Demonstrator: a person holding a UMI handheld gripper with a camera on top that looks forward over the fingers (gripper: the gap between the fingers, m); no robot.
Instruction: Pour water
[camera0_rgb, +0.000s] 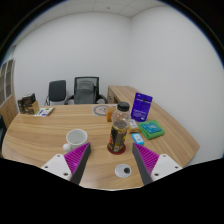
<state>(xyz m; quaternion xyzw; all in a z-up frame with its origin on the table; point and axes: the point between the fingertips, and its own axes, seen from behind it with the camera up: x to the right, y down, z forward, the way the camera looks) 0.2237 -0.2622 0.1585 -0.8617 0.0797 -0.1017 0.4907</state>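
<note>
**Bottle held above the bench, cup off to the left**

Far left, near the wall, small items (27, 102) sit at the bench's end, too small to identify. Behind them stand two office chairs (75, 91) against the white wall. The wooden bench (40, 135) curves across the room. On it, left of the fingers, stands a white cup (76, 137), seen from above, with a small purple object (68, 147) just beside it.

At the centre, the hand-held gripper (112, 150) is closed on a bottle (119, 132): both purple pads (78, 157) press its lower sides, and the bottle stands upright between them with a dark cap and a brownish label. Beyond the bottle lies a round dish-like item (101, 110).

Below the right finger a white roll of tape (124, 171) rests on the bench. Further right sit a teal box (151, 128) and, behind it, an upright purple box (142, 105).
</note>
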